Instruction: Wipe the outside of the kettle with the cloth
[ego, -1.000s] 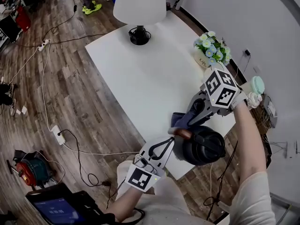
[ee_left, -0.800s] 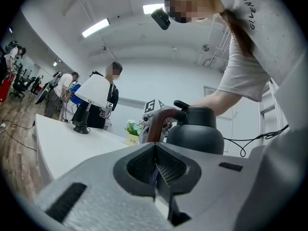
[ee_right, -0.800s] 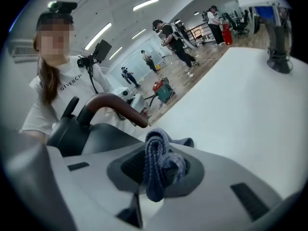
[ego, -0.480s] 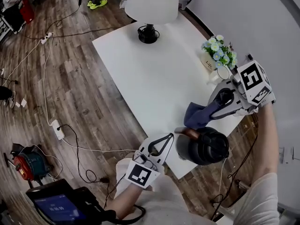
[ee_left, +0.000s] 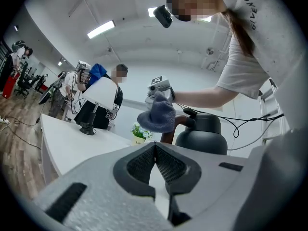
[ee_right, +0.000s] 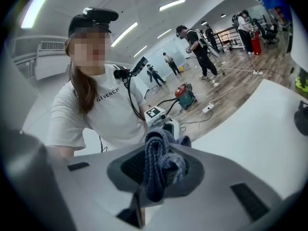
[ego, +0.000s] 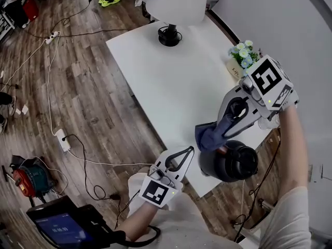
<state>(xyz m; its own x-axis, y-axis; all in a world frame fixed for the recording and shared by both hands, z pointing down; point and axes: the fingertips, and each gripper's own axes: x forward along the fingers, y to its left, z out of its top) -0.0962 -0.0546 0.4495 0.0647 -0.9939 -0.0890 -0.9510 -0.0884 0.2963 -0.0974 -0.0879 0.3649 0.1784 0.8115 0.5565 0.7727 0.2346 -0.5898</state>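
A dark, round kettle with a brown handle stands at the near corner of the white table. My right gripper is shut on a blue cloth, which hangs just above the far-left side of the kettle. I cannot tell whether cloth and kettle touch. In the right gripper view the cloth is bunched between the jaws. My left gripper is shut on nothing at the table's near edge, just left of the kettle. The left gripper view shows the kettle and the cloth ahead of it.
A lamp with a white shade stands at the table's far end. A small pot of flowers sits by the wall. Cables and a power strip lie on the wooden floor to the left. Other people stand in the room's background.
The right gripper with the cloth swung up and to the right, then came back down toward the kettle's top. The left gripper has stayed where it was.
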